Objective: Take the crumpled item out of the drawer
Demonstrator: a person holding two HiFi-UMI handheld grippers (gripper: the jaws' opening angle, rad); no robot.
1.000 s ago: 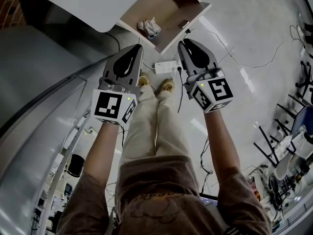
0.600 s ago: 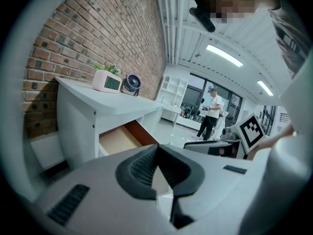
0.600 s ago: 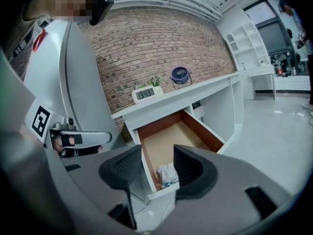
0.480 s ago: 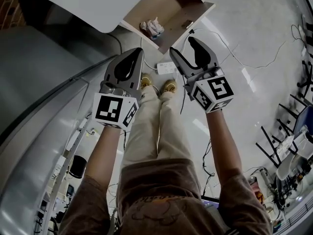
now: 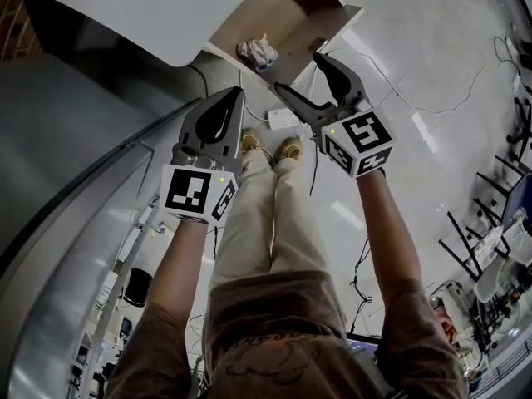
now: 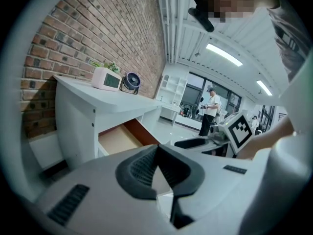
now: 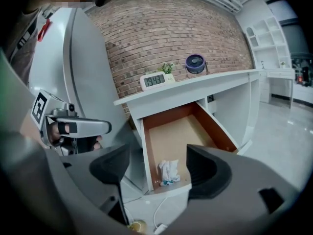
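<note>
A white desk [image 7: 205, 84] along the brick wall carries a clock [image 7: 155, 80], a small plant [image 7: 167, 67] and a fan [image 7: 195, 63]. A power strip [image 5: 283, 117] lies on the floor below the open drawer [image 7: 183, 131]. The left gripper [image 6: 156, 153] has its jaws pressed together, empty. The right gripper [image 5: 301, 75] has just been opening its jaws, and they stand wide, touching nothing. In the right gripper view the crumpled item [image 7: 169, 173] shows between them at lower centre, farther off, in the drawer's front left part just behind the front panel. Its long axis runs up the frame, teal end lowest.

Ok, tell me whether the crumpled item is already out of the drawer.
No, the crumpled item lies inside the open drawer, near its front edge.
</note>
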